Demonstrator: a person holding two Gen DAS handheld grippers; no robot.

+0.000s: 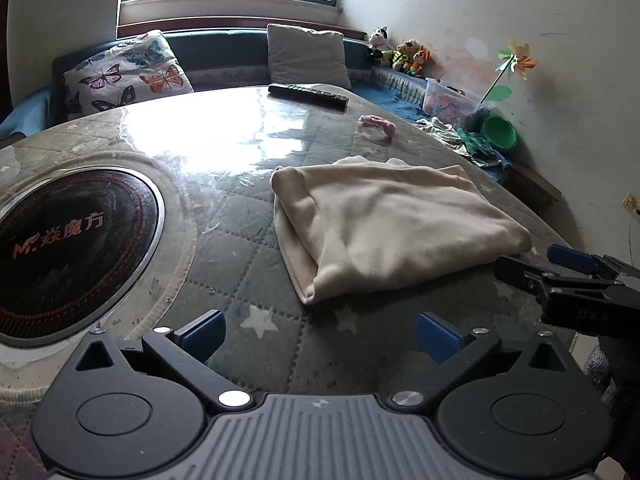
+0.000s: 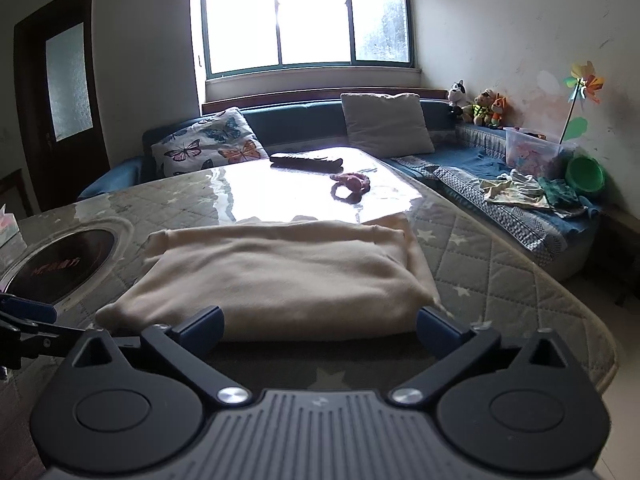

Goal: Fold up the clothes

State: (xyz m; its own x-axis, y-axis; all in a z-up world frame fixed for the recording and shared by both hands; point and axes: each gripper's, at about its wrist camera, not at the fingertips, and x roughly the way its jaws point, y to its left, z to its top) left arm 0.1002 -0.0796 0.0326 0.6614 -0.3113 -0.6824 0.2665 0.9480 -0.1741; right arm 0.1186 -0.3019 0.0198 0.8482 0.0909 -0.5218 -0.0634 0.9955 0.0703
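Both grippers, left gripper [image 1: 320, 334] and right gripper [image 2: 320, 330], hang with jaws wide apart and empty (probably just let go), near the folded cream garment [image 1: 396, 224] resting on the quilted table [image 1: 240, 248].

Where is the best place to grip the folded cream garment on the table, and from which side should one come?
Probably the near thick folded edge of the cream garment, approached low from the table's front: that edge faces the open right tongs.
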